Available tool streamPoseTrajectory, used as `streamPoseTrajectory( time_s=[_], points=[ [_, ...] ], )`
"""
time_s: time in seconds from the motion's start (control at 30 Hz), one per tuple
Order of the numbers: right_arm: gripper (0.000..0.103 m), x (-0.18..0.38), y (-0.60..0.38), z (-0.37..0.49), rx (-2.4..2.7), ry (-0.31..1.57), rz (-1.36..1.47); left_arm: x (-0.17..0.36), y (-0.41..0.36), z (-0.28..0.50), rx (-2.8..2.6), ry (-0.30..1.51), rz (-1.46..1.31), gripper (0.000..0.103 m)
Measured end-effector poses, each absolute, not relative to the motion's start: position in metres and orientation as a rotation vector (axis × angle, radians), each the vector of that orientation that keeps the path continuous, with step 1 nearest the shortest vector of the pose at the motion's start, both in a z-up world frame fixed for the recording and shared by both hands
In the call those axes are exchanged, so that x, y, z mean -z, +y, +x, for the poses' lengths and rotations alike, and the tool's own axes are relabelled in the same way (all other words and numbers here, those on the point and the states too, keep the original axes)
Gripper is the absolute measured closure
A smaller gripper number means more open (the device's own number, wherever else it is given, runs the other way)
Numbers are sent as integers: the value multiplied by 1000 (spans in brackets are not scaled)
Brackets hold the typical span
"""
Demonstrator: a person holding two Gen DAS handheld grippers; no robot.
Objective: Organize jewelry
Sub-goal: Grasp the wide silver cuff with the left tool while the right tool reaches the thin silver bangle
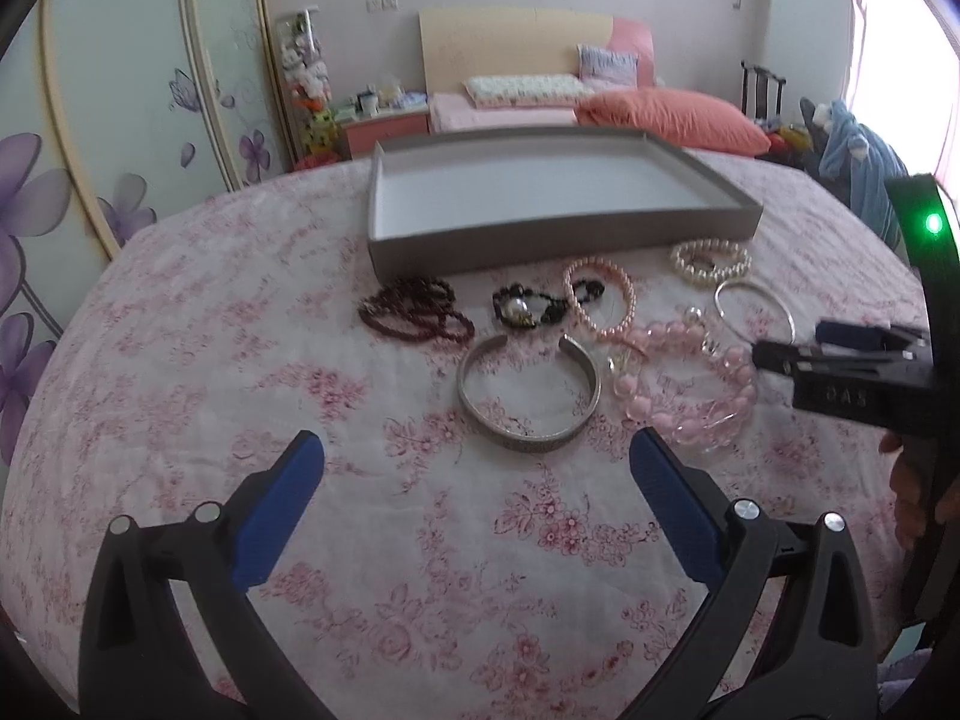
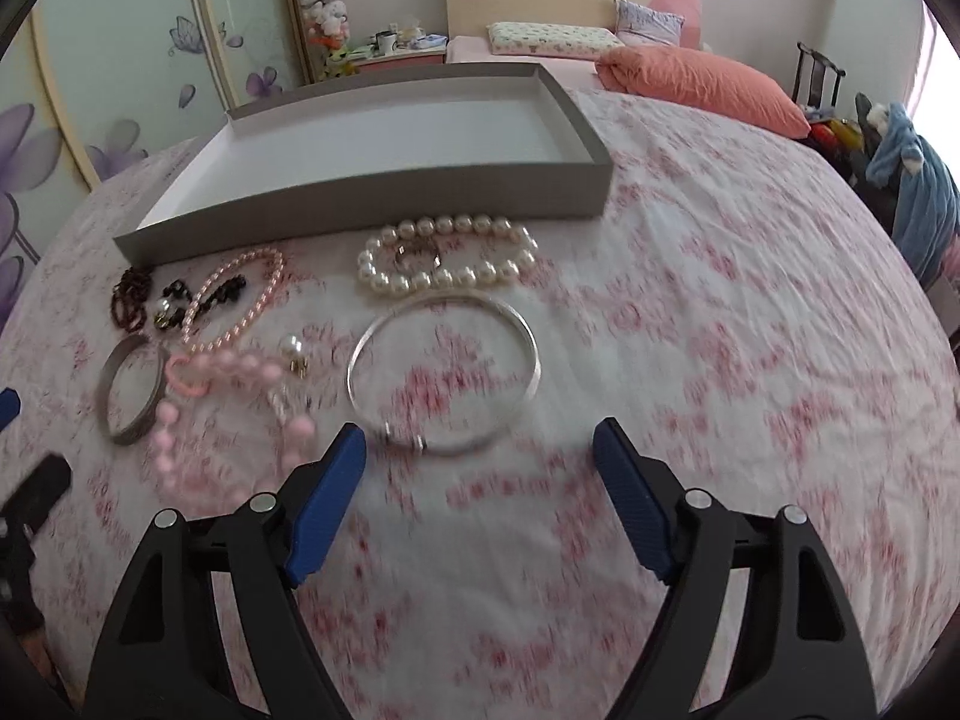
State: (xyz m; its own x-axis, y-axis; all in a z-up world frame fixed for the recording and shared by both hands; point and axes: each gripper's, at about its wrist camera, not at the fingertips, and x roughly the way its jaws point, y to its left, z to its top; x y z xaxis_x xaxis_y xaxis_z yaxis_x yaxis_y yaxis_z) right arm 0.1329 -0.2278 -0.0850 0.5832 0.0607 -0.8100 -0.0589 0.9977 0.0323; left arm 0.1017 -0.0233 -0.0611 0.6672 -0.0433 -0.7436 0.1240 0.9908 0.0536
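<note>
An empty grey tray (image 1: 540, 237) (image 2: 372, 204) lies on a floral cloth. In front of it lie a dark red bead string (image 1: 414, 315), a black and pearl piece (image 1: 528, 309), a pink pearl bracelet (image 1: 600, 300) (image 2: 240, 306), a white pearl bracelet (image 1: 711, 261) (image 2: 447, 258), a thin silver bangle (image 1: 753, 309) (image 2: 444, 372), a wide silver cuff (image 1: 528, 399) (image 2: 129, 387) and a pink bead necklace (image 1: 690, 384) (image 2: 234, 414). My left gripper (image 1: 477, 468) is open, just short of the cuff. My right gripper (image 2: 480, 456) (image 1: 840, 354) is open, just short of the thin bangle.
The cloth-covered surface (image 1: 180, 360) ends at a rounded far edge. Beyond it are a bed with an orange pillow (image 1: 672, 117), a nightstand (image 1: 384, 126), a flowered wardrobe (image 1: 120, 150) at left and a chair with blue clothing (image 1: 858, 162) at right.
</note>
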Motion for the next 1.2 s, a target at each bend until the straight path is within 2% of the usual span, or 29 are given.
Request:
streamPoseTrajectory(
  time_s=[0.2,0.23,0.43,0.6,0.73,0.8,0.83,1.03,1.1,1.2],
  points=[
    [24,86,-215,142,-80,917,-15,73,-29,122,90,892,109,4],
    [29,85,-216,140,-82,905,-15,75,-28,125,89,903,104,4],
    [30,86,-224,138,-78,900,-8,80,-26,142,82,937,77,7],
    [30,85,-225,139,-71,899,-4,84,-30,152,105,960,47,22],
    [29,83,-225,144,-67,901,-2,86,-38,158,92,944,73,28],
    [29,83,-224,145,-67,902,-4,86,-38,158,92,936,72,36],
    [29,82,-226,149,-69,903,-6,85,-37,157,89,936,72,37],
    [29,83,-227,147,-77,902,-5,83,-26,155,87,935,67,37],
    [29,83,-228,148,-75,902,-4,85,-25,155,83,936,69,29],
    [23,84,-230,149,-71,907,0,86,-25,157,75,938,67,24]
  ],
)
